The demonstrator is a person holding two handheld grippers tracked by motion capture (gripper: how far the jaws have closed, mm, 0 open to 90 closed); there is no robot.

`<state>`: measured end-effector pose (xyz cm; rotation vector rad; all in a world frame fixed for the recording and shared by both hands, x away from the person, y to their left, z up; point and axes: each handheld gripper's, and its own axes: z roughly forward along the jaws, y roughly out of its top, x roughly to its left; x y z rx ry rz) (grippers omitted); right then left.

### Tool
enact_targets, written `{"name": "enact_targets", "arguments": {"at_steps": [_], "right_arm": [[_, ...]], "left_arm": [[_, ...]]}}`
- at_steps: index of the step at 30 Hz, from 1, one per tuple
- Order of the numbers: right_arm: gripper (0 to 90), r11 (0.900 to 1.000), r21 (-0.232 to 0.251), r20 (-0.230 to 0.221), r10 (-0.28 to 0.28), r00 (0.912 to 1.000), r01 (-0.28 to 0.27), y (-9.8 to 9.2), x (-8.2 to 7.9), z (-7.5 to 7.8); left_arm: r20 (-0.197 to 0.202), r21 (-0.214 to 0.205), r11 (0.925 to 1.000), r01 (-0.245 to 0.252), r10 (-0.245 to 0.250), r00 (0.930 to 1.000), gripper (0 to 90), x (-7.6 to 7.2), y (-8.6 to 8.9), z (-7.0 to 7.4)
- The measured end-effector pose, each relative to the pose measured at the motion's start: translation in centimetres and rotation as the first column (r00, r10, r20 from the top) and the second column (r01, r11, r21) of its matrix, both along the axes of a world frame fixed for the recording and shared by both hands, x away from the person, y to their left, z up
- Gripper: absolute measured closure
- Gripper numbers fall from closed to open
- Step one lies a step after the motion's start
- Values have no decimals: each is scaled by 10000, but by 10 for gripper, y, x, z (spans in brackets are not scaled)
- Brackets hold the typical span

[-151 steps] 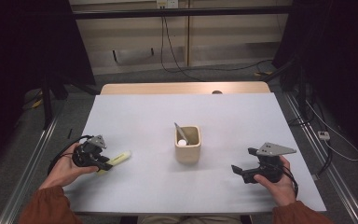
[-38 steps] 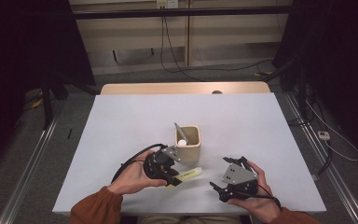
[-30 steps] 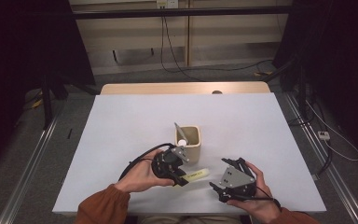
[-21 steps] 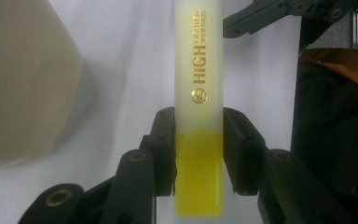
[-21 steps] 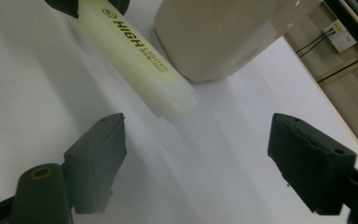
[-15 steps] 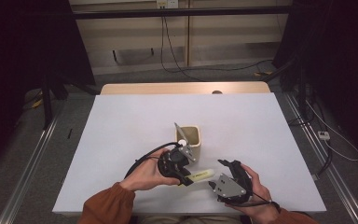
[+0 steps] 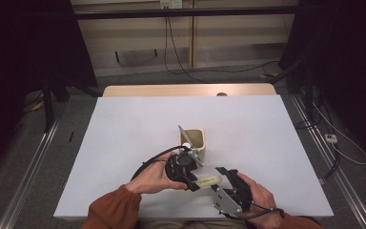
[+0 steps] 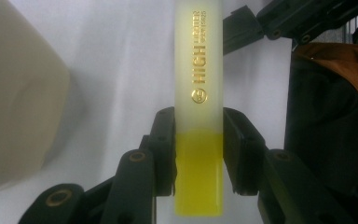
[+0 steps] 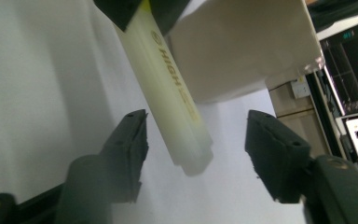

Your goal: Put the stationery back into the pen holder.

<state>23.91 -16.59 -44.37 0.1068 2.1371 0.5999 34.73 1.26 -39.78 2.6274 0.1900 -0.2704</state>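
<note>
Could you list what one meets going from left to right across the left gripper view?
Cup → left gripper's left finger → highlighter → its right finger → right gripper

Highlighter (image 7: 206, 181) near table (image 7: 124, 143) front edge, between left gripper (image 7: 193, 183) and right gripper (image 7: 221, 172); pen cup (image 7: 194, 142) just behind, mid-table.

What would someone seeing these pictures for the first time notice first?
Probably the yellow highlighter, clamped at the join of its yellow and pale parts by the left gripper and held out over the near middle of the white table. Its pale end sits between the right gripper's jaws, which have just been closing but aren't touching it. Just behind stands a beige cup.
</note>
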Motion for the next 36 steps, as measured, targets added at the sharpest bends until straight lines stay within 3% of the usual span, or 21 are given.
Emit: {"name": "enact_targets", "arguments": {"at_steps": [7,13,26,28,35,36], "right_arm": [[506,9937,-883,607,751,9953,-696,8,-5,-4],[610,9933,-805,667,879,9939,-825,11,-7,-6],[713,9884,-1082,857,1158,9896,-1063,10,-10,-7],[767,9896,-1032,771,1085,9911,-1003,10,-11,-8],[783,9856,-1132,791,1349,9877,-1255,9,-11,-6],[783,9883,-978,721,1244,9896,-1171,9,-12,-6]], "left_arm": [[-103,15,10000,16,-16,9999,672,4,-8,2],[-202,31,9999,162,-162,9997,672,3,-12,1],[-477,-315,9994,-144,129,9988,671,4,-11,1],[-437,-457,9985,-289,269,9987,665,4,-10,2],[-528,-579,9978,-327,296,9982,660,3,-9,2],[-650,-678,9969,-389,345,9973,653,3,-9,1]]}}
